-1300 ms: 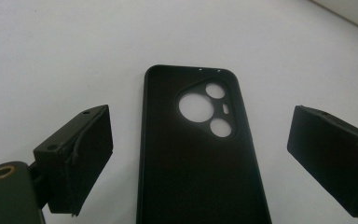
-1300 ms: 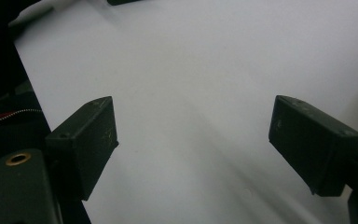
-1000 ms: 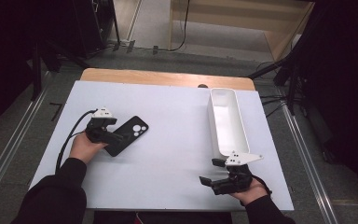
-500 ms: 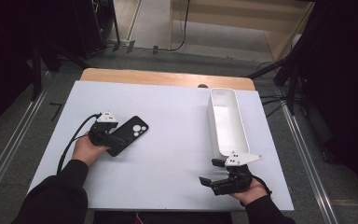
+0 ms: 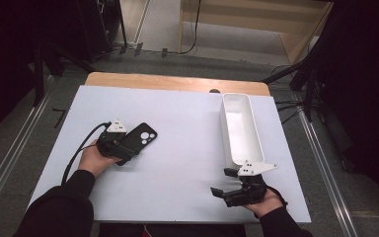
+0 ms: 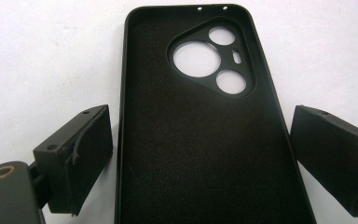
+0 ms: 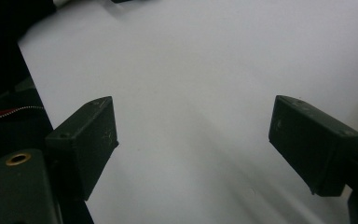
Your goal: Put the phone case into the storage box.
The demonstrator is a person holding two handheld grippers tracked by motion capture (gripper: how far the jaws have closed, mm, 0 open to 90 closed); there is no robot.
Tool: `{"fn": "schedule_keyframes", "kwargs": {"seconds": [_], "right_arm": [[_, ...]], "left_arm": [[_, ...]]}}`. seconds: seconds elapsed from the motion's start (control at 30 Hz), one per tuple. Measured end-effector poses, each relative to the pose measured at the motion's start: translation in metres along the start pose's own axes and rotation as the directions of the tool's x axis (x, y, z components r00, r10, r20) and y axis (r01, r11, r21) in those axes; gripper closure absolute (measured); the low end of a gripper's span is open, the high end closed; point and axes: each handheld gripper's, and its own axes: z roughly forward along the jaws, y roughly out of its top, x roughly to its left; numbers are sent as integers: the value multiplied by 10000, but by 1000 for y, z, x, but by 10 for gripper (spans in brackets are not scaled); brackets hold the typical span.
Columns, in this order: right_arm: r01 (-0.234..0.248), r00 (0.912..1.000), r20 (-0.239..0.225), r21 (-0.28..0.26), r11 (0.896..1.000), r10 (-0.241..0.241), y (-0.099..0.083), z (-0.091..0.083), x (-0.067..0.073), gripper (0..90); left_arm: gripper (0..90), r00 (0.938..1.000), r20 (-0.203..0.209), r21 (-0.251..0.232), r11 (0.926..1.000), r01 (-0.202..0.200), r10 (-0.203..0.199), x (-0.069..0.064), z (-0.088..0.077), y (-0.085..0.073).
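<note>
One black phone case (image 6: 200,135) lies flat on the left half of the white table (image 5: 187,148), open side up, its camera cutouts at the end pointing away from the person. The left gripper (image 6: 200,154) straddles the near end of the case, jaws spread with one on each long edge and a thin gap showing on both sides, so nothing is pinched yet; this looks like lining up for a sideways squeeze across its width. Compared with a second ago, that gripper has slid closer along the case. Well apart, at the table's near right, the right gripper (image 5: 234,190) rests spread and empty, unchanged, just below the near end of a long white tray (image 5: 254,143), probably the case's destination.
</note>
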Motion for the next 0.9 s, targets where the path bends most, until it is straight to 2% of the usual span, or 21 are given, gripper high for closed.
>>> {"fn": "schedule_keyframes", "kwargs": {"seconds": [0.07, 0.17, 0.27, 0.83, 0.9], "right_arm": [[-21, 10000, 2, 18, 10000, 21, 0, 0, 0, 138], [-7, 10000, 3, 16, 10000, 7, 0, 0, 0, 138], [13, 10000, 1, 18, 10000, -13, 0, 0, 0, 138], [51, 10000, 29, 13, 10000, -51, 0, 0, 1, 138], [52, 10000, 20, 15, 10000, -52, 0, 0, 1, 138]], "left_arm": [[65, 9995, -204, 112, 9996, -258, 260, -3, 1, 0], [75, 9997, -195, 93, 9998, -157, 158, -3, 0, 0], [107, 9994, -190, 68, 9995, -295, 296, -3, -1, 0], [133, 9997, -224, -50, 9999, -92, 91, -3, -1, -1], [137, 9998, -181, -123, 9999, 104, -106, -3, -2, -1]]}}
